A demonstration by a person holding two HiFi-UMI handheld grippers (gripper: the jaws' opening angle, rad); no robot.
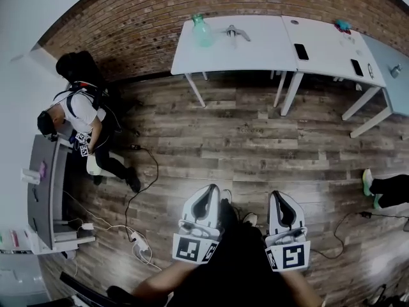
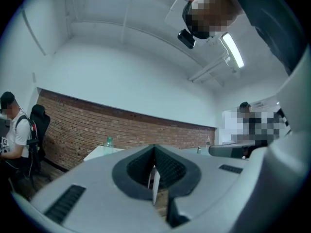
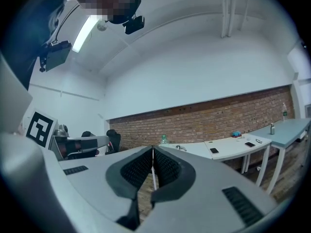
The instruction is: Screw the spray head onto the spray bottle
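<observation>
Bottle: spray bottle (image 1: 202, 31) is stood on the far bench (image 1: 255, 55), with what seems the spray head (image 1: 235, 33) laid beside it, not yet joined.
Tools: left tool (image 1: 208, 190) and right tool (image 1: 282, 197) are clenched empty, well apart from the bench, likely pending approach.

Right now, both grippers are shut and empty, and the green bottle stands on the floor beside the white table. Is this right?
Not quite. The green bottle stands on the white table, near its left end, not on the floor; the head view shows it. The left gripper and the right gripper are indeed shut and empty.
</observation>
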